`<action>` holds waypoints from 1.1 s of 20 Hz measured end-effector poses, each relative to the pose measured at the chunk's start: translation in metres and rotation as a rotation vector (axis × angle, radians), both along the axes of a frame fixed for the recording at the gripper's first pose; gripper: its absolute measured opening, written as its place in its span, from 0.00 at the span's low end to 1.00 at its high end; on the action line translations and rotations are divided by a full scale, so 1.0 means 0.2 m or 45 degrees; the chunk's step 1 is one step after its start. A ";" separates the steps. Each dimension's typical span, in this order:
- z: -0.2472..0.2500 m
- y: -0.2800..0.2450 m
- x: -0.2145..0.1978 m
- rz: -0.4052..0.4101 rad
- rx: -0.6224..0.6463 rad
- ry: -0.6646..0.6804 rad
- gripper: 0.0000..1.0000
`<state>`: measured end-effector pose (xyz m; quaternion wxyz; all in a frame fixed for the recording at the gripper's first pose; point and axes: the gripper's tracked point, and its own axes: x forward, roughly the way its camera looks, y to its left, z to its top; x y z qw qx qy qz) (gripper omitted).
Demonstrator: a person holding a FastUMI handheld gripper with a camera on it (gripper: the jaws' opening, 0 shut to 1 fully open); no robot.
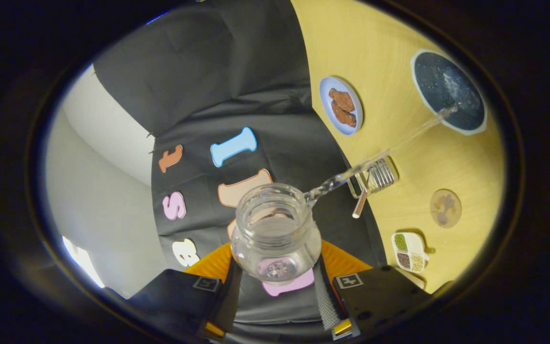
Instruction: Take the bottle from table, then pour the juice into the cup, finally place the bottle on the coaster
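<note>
Grips a clear glass bottle [276, 234] between the two fingers of the gripper [277, 286], one finger pressing on each side of the round lower body. Small and squat in shape: a bulging belly, a short neck with ridges for a screw cap, a wide open mouth without lid. Fully transparent, so that the booth wall shows through the glass. Held tipped over on its side, well above the yellow table [389, 48], with the mouth pointing away from the fingers. Holds only a little clear liquid, lying in the neck part.

From the rim of the mouth runs a thin clear stream [375, 157], reaching over the table and ending in the dark cup [448, 91], a round vessel with pale rim and speckled dark inside, well beyond the fingers. Shows some splash where the stream lands inside.

Near the stream, lying on the table, a small clear ribbed glass thing [375, 179] with a thin speckled stick; cannot tell what exactly. Farther, beside the cup, a pale blue plate [341, 105] with two brown pieces of food. Nearer to the fingers, a round brownish coaster [445, 208], bare, and just beside it a small white dish [409, 252] divided in compartments with green, brown and pale grains.
</note>
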<state>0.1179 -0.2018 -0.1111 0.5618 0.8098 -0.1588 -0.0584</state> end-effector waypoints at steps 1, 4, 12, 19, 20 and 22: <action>0.00 0.00 0.00 -0.005 0.006 -0.002 0.72; 0.00 -0.01 0.00 -0.016 0.023 -0.007 0.72; 0.02 -0.04 -0.01 -0.048 0.060 -0.035 0.72; 0.06 -0.07 -0.03 -0.094 0.107 -0.080 0.72; 0.08 -0.08 -0.03 -0.100 0.112 -0.087 0.72; 0.10 -0.09 -0.03 -0.102 0.122 -0.099 0.72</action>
